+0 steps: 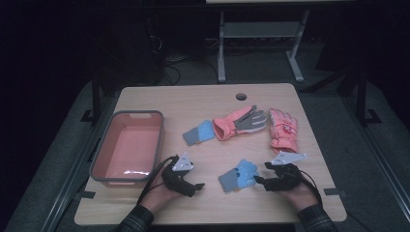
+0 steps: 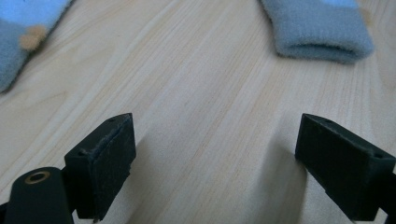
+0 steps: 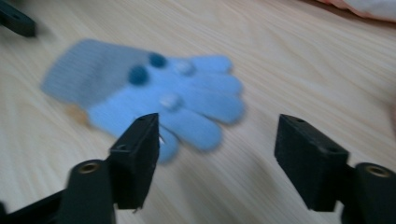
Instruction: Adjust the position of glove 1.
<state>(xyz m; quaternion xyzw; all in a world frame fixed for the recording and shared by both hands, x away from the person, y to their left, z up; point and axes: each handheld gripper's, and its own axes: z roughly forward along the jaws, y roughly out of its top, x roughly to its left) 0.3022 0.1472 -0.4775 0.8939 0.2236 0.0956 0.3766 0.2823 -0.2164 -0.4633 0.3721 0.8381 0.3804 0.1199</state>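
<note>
Two small blue knit gloves with grey cuffs lie on the wooden table [image 1: 203, 101]: one near the front [image 1: 238, 175], one farther back [image 1: 198, 133]. Two orange gloves lie behind them, one showing a grey palm [image 1: 240, 122], one at the right [image 1: 283, 129]. My left gripper [image 1: 196, 188] rests open just left of the near blue glove; its jaws [image 2: 217, 128] stand wide over bare wood, a grey cuff [image 2: 322, 32] ahead. My right gripper [image 1: 261, 182] is open at that glove's fingertips; the blue glove [image 3: 154, 93] lies just beyond its jaws [image 3: 219, 126].
A pink tub with a grey rim [image 1: 160, 140] stands empty at the table's left. A round cable hole [image 1: 241, 96] sits near the far edge. A metal table frame [image 1: 261, 34] stands on the floor beyond.
</note>
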